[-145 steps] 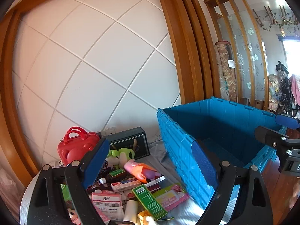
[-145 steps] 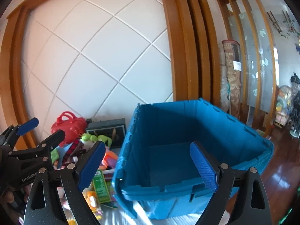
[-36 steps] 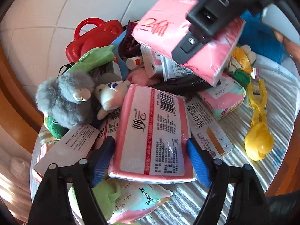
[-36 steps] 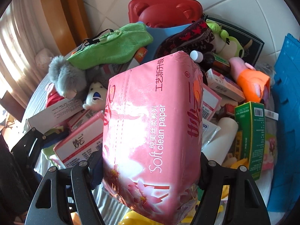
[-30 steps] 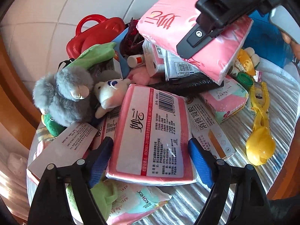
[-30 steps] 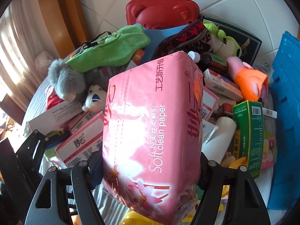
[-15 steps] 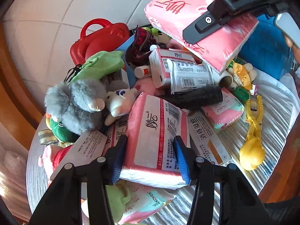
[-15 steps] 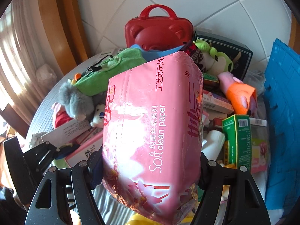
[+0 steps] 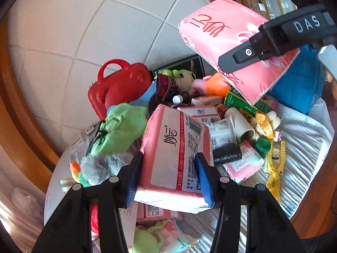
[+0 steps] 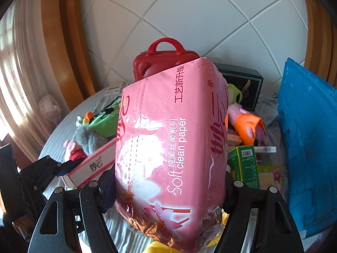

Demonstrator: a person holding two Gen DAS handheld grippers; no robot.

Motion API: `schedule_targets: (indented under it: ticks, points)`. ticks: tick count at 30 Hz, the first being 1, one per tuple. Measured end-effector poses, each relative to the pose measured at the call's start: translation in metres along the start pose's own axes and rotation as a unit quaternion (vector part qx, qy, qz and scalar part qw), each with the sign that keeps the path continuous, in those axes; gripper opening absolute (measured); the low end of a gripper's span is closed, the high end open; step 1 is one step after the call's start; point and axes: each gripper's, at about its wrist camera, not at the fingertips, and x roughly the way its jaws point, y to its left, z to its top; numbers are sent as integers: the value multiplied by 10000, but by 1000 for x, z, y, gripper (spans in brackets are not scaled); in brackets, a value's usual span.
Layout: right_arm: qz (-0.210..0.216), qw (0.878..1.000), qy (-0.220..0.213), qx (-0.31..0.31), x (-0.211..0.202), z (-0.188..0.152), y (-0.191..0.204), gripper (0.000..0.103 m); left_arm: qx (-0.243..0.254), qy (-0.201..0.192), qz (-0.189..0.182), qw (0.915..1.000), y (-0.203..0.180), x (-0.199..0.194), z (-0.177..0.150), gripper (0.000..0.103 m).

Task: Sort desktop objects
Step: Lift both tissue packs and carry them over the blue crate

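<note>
Both grippers are clamped on pink tissue packs: the left gripper [image 9: 168, 175] pinches the barcoded pack [image 9: 174, 147] by its near end, tilted up off the clutter, and the right gripper [image 10: 168, 191] grips the other pack [image 10: 170, 147] across its width, high over the pile. The blue bin [image 10: 309, 147] stands just right of the heap — likely where both belong. To carry well, keep each squeeze firm but not crushing, since the soft wrap may slip, and lift the left pack clear of the grey plush [image 9: 101, 166] and green cloth [image 9: 118, 128] before swinging over the bin's wall.

A pink plastic-wrapped tissue pack [image 10: 170, 158] is raised above the red plastic case [image 10: 164, 60]; a second pink barcoded tissue pack [image 9: 174, 154] tilts beside it.
</note>
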Motion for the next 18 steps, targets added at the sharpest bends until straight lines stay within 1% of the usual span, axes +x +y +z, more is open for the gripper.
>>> schedule_targets:
  ticks: [2, 5, 9, 13, 18]
  points:
    - [-86, 9998, -181, 86, -18, 3, -6, 74, 41, -172, -11, 9998, -1, -7, 15, 49]
    - [-338, 9977, -540, 210, -52, 8, -17, 74, 108, -465, -44, 9988, -6, -18, 43, 49]
    - [-816, 9899, -1079, 413, -107, 11, -36, 74, 203, -1036, -260, 9941, -20, -37, 87, 49]
    - [-1468, 9744, -1589, 605, -161, 9, -61, 75, 337, -1592, -573, 9850, -48, -57, 135, 49]
    - [-2114, 9531, -1986, 866, -215, 4, -106, 75, 421, -2104, -1011, 9715, -98, -72, 201, 49]
